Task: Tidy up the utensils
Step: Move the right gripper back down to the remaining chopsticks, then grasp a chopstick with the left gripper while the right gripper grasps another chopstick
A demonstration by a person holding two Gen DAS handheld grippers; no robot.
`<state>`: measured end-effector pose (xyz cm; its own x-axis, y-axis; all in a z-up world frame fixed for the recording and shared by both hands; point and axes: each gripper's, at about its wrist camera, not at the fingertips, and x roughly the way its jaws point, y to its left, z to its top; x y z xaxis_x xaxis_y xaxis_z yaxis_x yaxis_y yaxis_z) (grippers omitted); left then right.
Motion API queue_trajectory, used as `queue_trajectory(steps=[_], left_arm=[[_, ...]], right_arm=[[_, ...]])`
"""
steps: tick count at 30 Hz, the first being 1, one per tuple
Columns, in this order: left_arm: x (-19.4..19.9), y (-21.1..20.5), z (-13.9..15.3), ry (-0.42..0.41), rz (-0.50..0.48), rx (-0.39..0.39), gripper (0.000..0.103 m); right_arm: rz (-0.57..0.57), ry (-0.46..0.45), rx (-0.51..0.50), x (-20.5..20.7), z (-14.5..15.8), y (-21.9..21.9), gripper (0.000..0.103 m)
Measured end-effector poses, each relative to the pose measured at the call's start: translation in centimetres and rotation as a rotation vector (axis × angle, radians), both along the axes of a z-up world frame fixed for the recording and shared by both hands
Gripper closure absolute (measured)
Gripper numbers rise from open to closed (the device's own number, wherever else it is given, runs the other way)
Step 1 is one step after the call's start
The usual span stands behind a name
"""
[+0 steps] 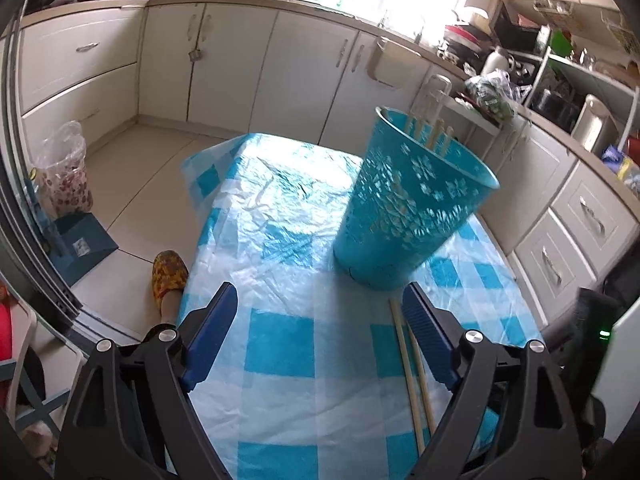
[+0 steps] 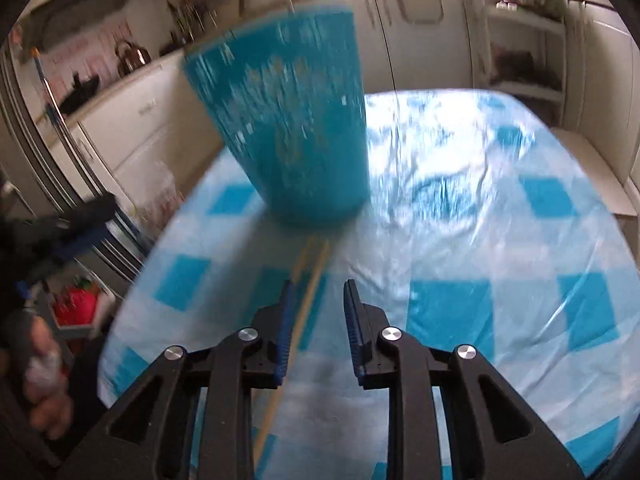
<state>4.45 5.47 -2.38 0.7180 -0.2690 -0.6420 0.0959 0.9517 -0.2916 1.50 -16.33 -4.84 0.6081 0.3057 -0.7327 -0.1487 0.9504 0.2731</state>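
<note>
Teal perforated bin (image 1: 404, 204) upright on checked bench (image 1: 280, 344), chopstick tips (image 1: 430, 132) poking above its rim, two loose chopsticks (image 1: 412, 376) just before it, lower ends cut off behind left gripper (image 1: 320, 304), jaws wide, empty, right gripper (image 2: 318, 300) jaws part open, empty, view motion-blurred

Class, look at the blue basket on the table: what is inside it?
Inside the blue basket, wooden chopsticks poke above the rim. Their lower ends and anything else inside are hidden by the patterned wall.
</note>
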Motion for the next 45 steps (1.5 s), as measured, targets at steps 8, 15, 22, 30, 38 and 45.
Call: queue_trajectory(steps=[8,15,22,30,38,45], left_arm=[[-1.2,-1.4,0.0,0.000,-0.032,0.044,0.021],[-1.4,-2.0,0.1,-0.006,-0.042,0.067,0.020],[-1.5,-2.5,0.1,-0.007,-0.046,0.079,0.020],[-1.4,-2.9,-0.1,0.005,-0.055,0.100,0.018],[-1.2,-4.4,-2.2,0.075,-0.081,0.161,0.018],[-0.1,-8.0,-3.2,0.095,-0.142,0.245,0.017]], right_arm=[[0.018,0.026,-0.064,0.9,-1.4,1.7,0.078],[0.028,0.021,-0.097,0.7,-1.6,1.9,0.078],[0.003,0.026,-0.110,0.3,-1.4,0.8,0.080],[-0.032,0.043,-0.116,-1.0,-1.1,-1.6,0.081],[-0.128,0.066,-0.059,-2.1,-1.0,-5.5,0.081],[-0.132,0.060,-0.013,-1.7,-1.1,-5.4,0.079]])
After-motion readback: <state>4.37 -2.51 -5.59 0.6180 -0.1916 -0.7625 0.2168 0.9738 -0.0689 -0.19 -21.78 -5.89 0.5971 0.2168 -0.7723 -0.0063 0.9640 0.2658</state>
